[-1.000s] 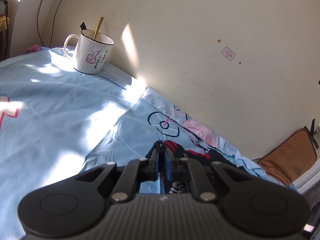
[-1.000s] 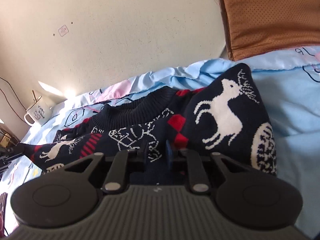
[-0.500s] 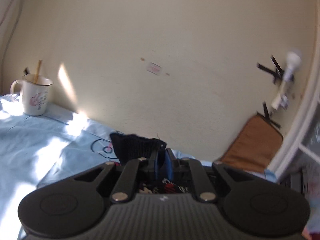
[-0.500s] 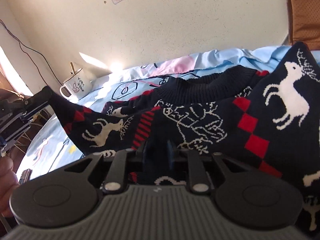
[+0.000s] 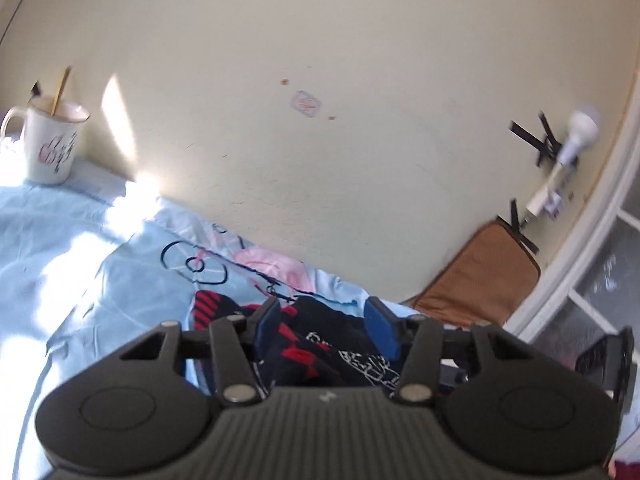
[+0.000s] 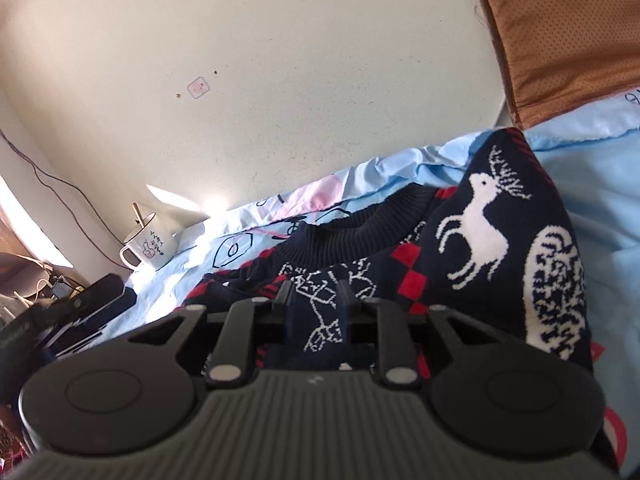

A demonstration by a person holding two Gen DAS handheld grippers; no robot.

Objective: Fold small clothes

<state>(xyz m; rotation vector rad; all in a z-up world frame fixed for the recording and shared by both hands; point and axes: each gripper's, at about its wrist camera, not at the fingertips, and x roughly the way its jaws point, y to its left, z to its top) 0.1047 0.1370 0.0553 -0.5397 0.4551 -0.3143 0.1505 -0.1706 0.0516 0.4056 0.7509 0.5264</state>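
Sweater (image 6: 472, 264) lies on the blue sheet (image 5: 80, 264); left gripper (image 5: 326, 330) opening, clear of it; right gripper (image 6: 314, 306) opening, knit between its fingers.

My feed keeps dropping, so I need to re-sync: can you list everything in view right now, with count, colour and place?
sweater: one, navy with red checks and white deer, lying on the bed sheet
bed sheet: one, light blue with cartoon print, under the sweater
mug: one, white, with a stick in it, by the wall
cushion: one, brown, against the wall
wall: cream, small sticker on it
lamp: one, white, taped to the wall
left hand-held gripper: one, black, blue pads, jaws opening, sweater between them
right hand-held gripper: one, black, jaws opening over the sweater
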